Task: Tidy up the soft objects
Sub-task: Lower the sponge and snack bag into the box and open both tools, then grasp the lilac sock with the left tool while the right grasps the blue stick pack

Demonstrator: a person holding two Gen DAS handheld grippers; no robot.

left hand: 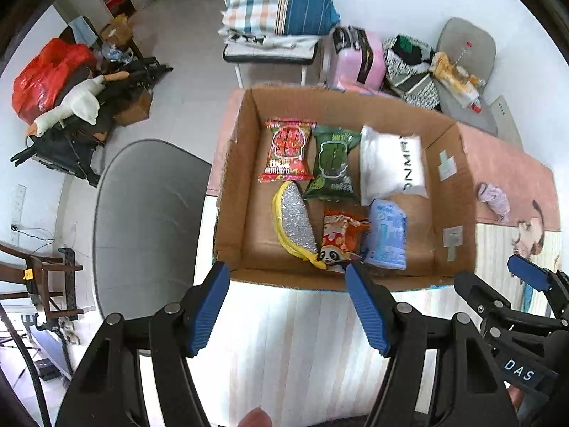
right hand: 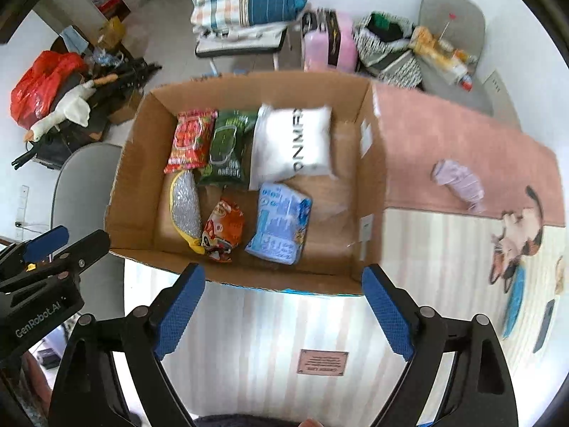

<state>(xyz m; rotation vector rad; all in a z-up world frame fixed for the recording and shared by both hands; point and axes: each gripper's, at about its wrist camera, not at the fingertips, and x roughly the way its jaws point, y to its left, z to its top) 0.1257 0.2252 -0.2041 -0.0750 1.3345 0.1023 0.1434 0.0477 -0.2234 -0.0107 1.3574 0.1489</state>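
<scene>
Six packets fill the cardboard box [right hand: 370, 178]; both tongs [left hand: 288, 302] [right hand: 284, 306] gape empty; the lilac cloth [right hand: 458, 183], perhaps socks, could be overlooked near the counter's far edge.

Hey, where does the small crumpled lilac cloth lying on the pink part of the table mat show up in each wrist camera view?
Left wrist view: the small crumpled lilac cloth lies far right, on the pink mat beyond the open cardboard box.
Right wrist view: it lies right of centre, again on pink, outside the box's right wall.
Shared landmark: the white plastic packet with black letters inside the box.
</scene>
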